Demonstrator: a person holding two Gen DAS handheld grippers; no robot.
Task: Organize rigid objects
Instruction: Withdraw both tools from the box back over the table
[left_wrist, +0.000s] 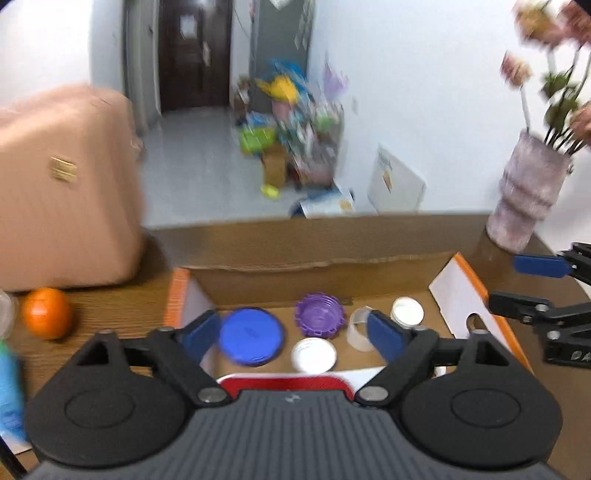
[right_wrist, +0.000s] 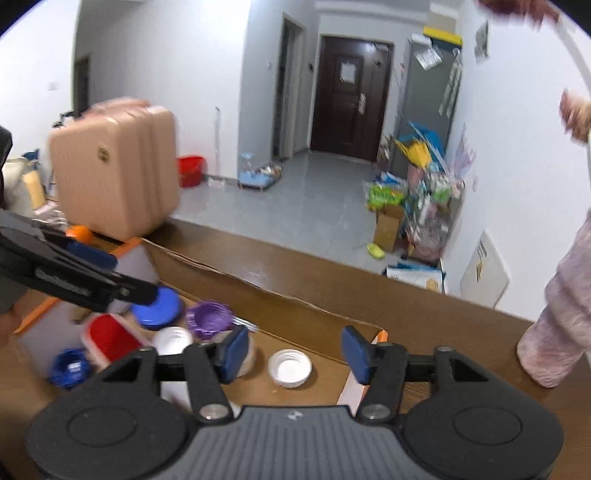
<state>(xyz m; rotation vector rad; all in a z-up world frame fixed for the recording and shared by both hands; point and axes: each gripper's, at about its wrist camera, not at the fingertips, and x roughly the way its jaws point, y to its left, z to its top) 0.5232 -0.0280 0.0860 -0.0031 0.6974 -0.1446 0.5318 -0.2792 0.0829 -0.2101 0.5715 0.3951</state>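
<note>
My left gripper (left_wrist: 291, 332) and right gripper (right_wrist: 291, 356) hang wide and empty above the cardboard box (left_wrist: 332, 273) of lids just ahead; dropping carelessly could scatter the blue lid (left_wrist: 251, 336).

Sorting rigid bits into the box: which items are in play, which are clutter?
In play: cardboard box, blue lid, purple lid, white caps, tape roll, red lid.
Clutter: orange, vase, pink suitcase.
</note>
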